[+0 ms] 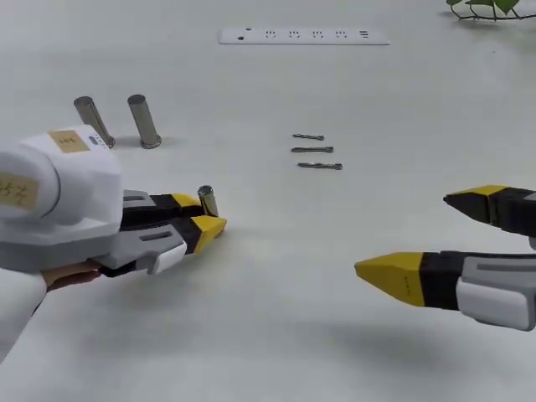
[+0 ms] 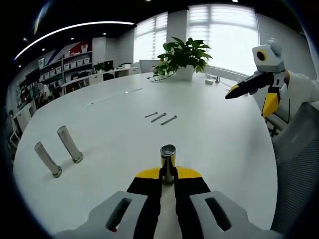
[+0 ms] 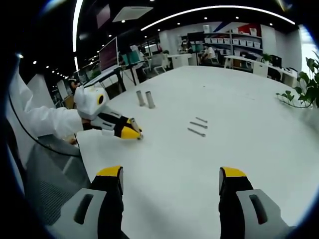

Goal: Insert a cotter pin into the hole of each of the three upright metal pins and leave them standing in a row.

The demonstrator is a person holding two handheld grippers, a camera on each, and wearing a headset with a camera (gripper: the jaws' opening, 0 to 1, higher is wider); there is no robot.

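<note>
My left gripper (image 1: 206,214) lies low over the white table, shut on a short upright metal pin (image 1: 206,199); in the left gripper view that pin (image 2: 168,160) stands between the yellow tips of the left gripper (image 2: 168,175). Two more metal pins (image 1: 92,121) (image 1: 144,121) stand side by side further back on the left. Three cotter pins (image 1: 312,150) lie in a row at the table's middle. My right gripper (image 1: 419,239) hovers at the right, open, nothing between its jaws; it also shows as the right gripper (image 3: 172,172).
A white power strip (image 1: 303,36) lies at the far side of the table (image 1: 276,335). A potted plant (image 2: 182,55) stands beyond the cotter pins. A person's white sleeve (image 3: 40,122) reaches in behind the left gripper.
</note>
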